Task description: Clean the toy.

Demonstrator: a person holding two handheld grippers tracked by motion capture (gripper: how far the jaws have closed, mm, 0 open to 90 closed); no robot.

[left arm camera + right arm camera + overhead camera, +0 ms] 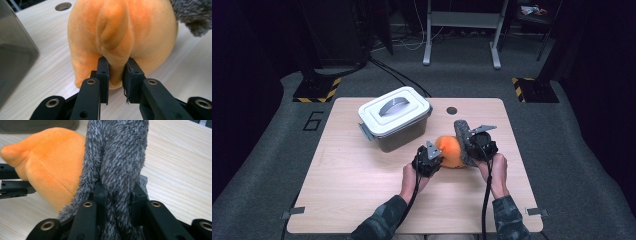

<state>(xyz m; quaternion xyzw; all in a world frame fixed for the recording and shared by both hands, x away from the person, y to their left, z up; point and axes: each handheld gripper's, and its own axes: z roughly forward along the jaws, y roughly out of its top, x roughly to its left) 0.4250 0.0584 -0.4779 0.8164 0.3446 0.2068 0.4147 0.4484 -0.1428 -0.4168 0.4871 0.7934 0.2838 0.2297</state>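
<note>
On the pale wooden table (362, 200), just in front and to the right of a closed grey lidded box (394, 117), lies an orange plush toy (451, 151) with a shaggy grey furry part (462, 131), held from both sides. The left gripper (116, 75) has its jaws pinched narrow on a soft orange flap of the toy, and the right gripper (117, 195) is clamped tight on the grey fur. The step in hand looks like a two-handed lift; the next move probably calls for raising both grips together, and the box lid has yet to be opened.
</note>
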